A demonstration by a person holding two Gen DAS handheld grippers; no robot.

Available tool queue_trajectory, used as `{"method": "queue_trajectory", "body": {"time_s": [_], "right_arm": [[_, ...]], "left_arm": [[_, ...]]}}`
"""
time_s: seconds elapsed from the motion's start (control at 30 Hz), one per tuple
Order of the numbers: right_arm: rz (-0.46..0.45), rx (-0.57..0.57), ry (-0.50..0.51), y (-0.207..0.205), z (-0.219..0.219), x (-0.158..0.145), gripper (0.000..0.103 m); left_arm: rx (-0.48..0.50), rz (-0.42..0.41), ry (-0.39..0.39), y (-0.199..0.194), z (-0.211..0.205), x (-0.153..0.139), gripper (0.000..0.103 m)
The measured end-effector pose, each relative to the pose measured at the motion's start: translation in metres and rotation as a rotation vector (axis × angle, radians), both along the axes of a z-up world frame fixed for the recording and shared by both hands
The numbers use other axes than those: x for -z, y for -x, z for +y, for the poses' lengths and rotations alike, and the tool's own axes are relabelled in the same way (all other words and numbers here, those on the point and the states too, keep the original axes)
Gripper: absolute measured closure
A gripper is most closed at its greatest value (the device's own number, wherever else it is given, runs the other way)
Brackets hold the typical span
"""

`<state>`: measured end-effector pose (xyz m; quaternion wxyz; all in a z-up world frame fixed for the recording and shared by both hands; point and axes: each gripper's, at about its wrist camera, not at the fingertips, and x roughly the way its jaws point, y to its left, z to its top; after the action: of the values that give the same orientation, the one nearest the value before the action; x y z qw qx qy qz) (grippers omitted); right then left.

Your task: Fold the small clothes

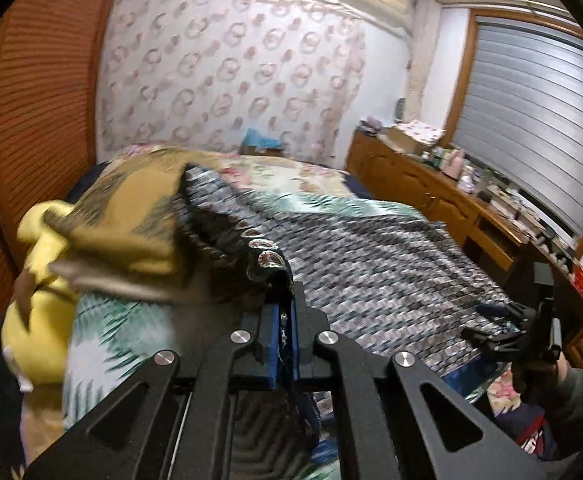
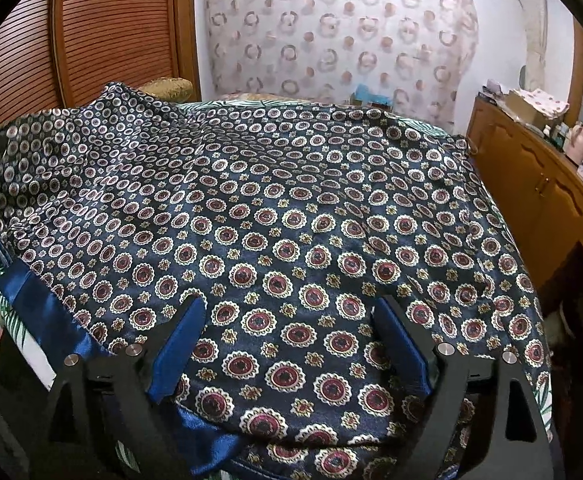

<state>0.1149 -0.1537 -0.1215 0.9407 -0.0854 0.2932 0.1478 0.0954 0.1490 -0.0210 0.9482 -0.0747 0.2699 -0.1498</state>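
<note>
My left wrist camera looks along its claw (image 1: 287, 344) across the bed (image 1: 331, 184) toward the patterned curtain (image 1: 231, 72). My right wrist camera sits low and close over the cloth (image 2: 291, 208), facing the same curtain. Both views share the wooden cabinet (image 2: 531, 184).

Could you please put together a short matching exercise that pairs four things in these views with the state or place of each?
Things:
1. left gripper
2. right gripper
3. patterned garment
4. yellow plush toy

States or places:
a. spread over the bed
b. open, with fabric lying between its blue pads
c. at the bed's left edge in the left wrist view
d. shut on an edge of fabric

Pairs: 1-d, 2-b, 3-a, 4-c
</note>
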Motion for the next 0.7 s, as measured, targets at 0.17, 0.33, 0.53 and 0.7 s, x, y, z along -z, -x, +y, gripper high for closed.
{"method": "queue_trajectory", "body": {"time_s": [0.17, 0.33, 0.53, 0.7], "right_arm": [[-0.037, 0.014, -0.046, 0.017, -0.023, -0.014, 0.015], [-0.068, 0.051, -0.060, 0.039, -0.051, -0.025, 0.015], [-0.085, 0.087, -0.092, 0.064, -0.079, -0.026, 0.015], [-0.093, 0.109, -0.114, 0.074, -0.097, -0.022, 0.015]], "left_arm": [[0.117, -0.024, -0.008, -0.021, -0.054, -0.017, 0.098], [0.257, -0.050, -0.035, -0.046, -0.125, -0.035, 0.098], [0.362, -0.070, -0.029, -0.062, -0.184, -0.061, 0.098], [0.425, -0.080, -0.055, -0.065, -0.220, -0.074, 0.098]]}}
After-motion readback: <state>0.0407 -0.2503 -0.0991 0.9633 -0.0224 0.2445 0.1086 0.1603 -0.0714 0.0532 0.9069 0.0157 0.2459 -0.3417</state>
